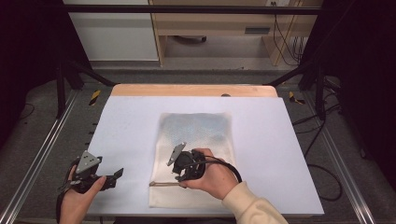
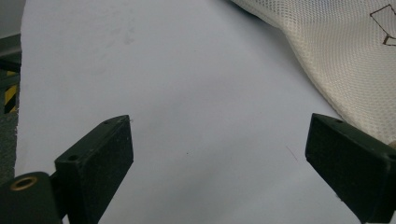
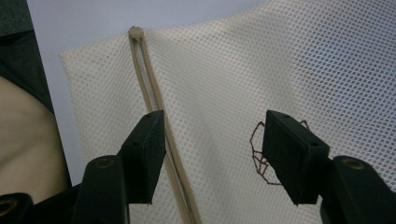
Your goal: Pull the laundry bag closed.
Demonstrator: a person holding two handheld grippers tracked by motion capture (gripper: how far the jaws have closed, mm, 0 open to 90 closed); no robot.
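On the table [image 1: 280, 154], near edge: both grippers low, mesh bag in the middle.

Mesh bag: cream net bag [image 1: 196, 140] lies flat on the white table, long side running away from the person; far half looks greyer, something dark inside, cannot tell what.

Drawstring: tan doubled cord [image 3: 154, 102] lies on the bag near its near end, ends in a small knot or stopper [image 3: 135, 31] at the bag's edge.

Mark: brown line drawing [image 3: 259, 156] on the mesh, partly hidden behind one finger.

Right gripper: right gripper [image 3: 212, 149] sits over the bag's near end, held in the right hand [image 1: 212, 175], cream sleeve at the wrist.

Right fingers: moderately apart, holding nothing; cord runs just inside one finger [image 3: 147, 144], close to it or brushing it, cannot tell which; brown mark just by the other finger; bare mesh between them.

Left gripper: left gripper [image 2: 219, 163] is off the bag, over bare table, well apart from the right gripper, held in the left hand [image 1: 77, 196].

Left fingers: spread wide [image 2: 100, 163], nothing between them but white table; bag's edge [image 2: 345, 60] lies beyond and to one side of the far finger, near it.

Grey plates: three-cornered plate [image 1: 88, 162] on top of the left gripper, another on the right.
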